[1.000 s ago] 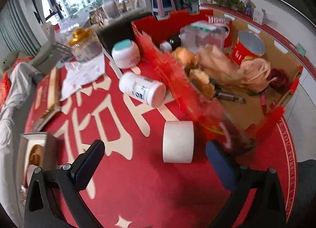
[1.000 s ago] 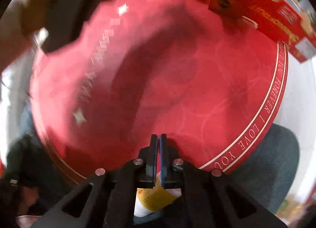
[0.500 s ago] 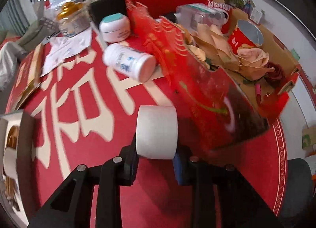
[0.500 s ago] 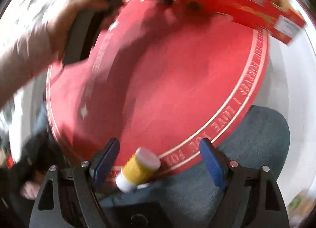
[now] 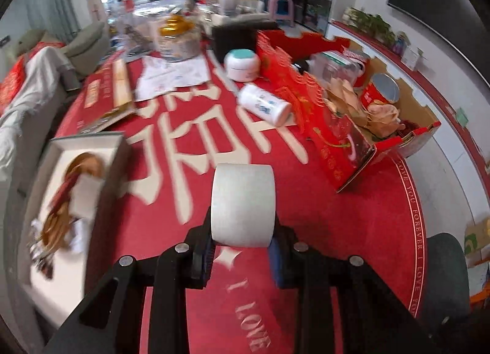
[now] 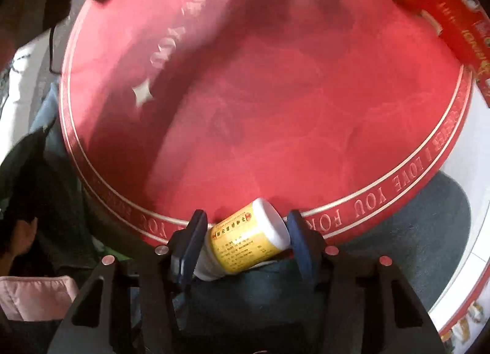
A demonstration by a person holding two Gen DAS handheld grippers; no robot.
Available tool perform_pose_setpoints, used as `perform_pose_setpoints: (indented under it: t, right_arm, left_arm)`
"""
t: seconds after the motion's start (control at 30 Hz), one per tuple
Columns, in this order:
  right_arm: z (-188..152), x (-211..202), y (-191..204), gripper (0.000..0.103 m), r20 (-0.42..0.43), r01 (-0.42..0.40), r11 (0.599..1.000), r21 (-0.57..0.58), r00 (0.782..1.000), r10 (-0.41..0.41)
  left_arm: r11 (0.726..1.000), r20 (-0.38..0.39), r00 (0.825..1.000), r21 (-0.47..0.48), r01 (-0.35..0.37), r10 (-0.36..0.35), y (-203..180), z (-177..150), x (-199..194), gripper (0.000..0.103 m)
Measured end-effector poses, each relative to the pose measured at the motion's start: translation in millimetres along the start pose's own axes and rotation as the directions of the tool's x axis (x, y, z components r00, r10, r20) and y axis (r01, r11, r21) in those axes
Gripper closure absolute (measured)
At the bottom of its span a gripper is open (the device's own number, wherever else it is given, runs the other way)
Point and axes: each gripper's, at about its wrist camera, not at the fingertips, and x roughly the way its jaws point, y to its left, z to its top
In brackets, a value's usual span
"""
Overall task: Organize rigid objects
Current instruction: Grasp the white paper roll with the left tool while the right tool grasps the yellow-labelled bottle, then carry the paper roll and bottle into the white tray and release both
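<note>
Left gripper [image 5: 242, 251] clamped on a white cylindrical roll [image 5: 243, 204], now lifted off the round red tablecloth [image 5: 321, 225] where it lay a second ago. Right gripper [image 6: 245, 239], shut a second ago, now closing around a yellow-labelled white bottle [image 6: 246, 239] lying tilted at the table edge. Beyond: white pill bottle [image 5: 264, 104], open red cardboard box [image 5: 333, 142].

Both grippers, the left gripper [image 5: 242, 257] and the right gripper [image 6: 245, 242], have black angular frames, silver round screws and blue finger pads [image 6: 190, 243].
</note>
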Motion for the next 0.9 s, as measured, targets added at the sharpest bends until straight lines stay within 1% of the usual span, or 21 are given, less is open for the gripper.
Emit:
perform_pose_setpoints:
  t: [0.07,0.1,0.17,0.23,0.3,0.4,0.43,0.5,0.53,0.57,0.63,0.7,0.77,0.9]
  right_arm:
    - [3,-18,1,0.048,0.095,0.051,0.999,0.013,0.994,-0.052]
    - [9,-29,1,0.048,0.142,0.058,0.998,0.032,0.988,-0.062]
    - [22,-50,0,0.048,0.238,0.044,0.996,0.074,0.969,-0.061]
    - [38,-73,4,0.048,0.335,0.042,0.994,0.102,0.939,-0.074]
    - [54,-95,6,0.048,0.416,0.044,0.992,0.114,0.905,-0.088]
    - [84,-126,17,0.048,0.502,0.034,0.993,0.117,0.86,-0.089]
    - [93,-137,20,0.048,0.522,0.031,0.993,0.112,0.849,-0.086]
    - [116,-149,34,0.048,0.549,0.022,0.995,0.098,0.832,-0.072]
    - [129,-155,36,0.048,0.56,0.015,0.996,0.093,0.826,-0.064]
    - [141,-158,44,0.048,0.57,0.002,0.996,0.087,0.82,-0.052]
    - [159,-161,62,0.048,0.585,-0.011,0.997,0.079,0.81,-0.037]
    - [180,-165,79,0.048,0.597,-0.019,0.998,0.06,0.802,-0.021]
    - [199,-167,93,0.048,0.601,-0.016,0.999,0.041,0.799,-0.012]
    - [231,-163,112,0.048,0.594,-0.017,1.0,0.013,0.805,0.006]
  left_arm:
    - [0.998,-0.003,0.999,-0.042,-0.04,0.04,10,-6,-15,0.071]
    - [0.995,-0.004,0.998,-0.072,-0.062,0.062,17,-8,-22,0.071]
    - [0.987,-0.001,0.995,-0.131,-0.095,0.096,32,-14,-37,0.071]
    - [0.972,0.0,0.99,-0.187,-0.142,0.144,50,-20,-53,0.071]
    - [0.948,-0.007,0.982,-0.259,-0.186,0.191,72,-29,-69,0.071]
    - [0.91,-0.014,0.964,-0.326,-0.255,0.265,104,-41,-87,0.071]
    - [0.897,-0.017,0.957,-0.344,-0.277,0.289,114,-44,-92,0.071]
    - [0.872,-0.03,0.949,-0.386,-0.301,0.315,135,-51,-99,0.071]
    - [0.859,-0.037,0.944,-0.404,-0.313,0.327,145,-53,-101,0.071]
    - [0.846,-0.045,0.938,-0.42,-0.329,0.343,155,-56,-103,0.071]
    - [0.824,-0.06,0.932,-0.449,-0.345,0.358,172,-62,-105,0.071]
    - [0.809,-0.073,0.927,-0.465,-0.359,0.369,184,-65,-105,0.071]
    - [0.795,-0.087,0.923,-0.482,-0.368,0.375,197,-67,-103,0.071]
    - [0.775,-0.112,0.917,-0.501,-0.385,0.382,214,-69,-99,0.071]
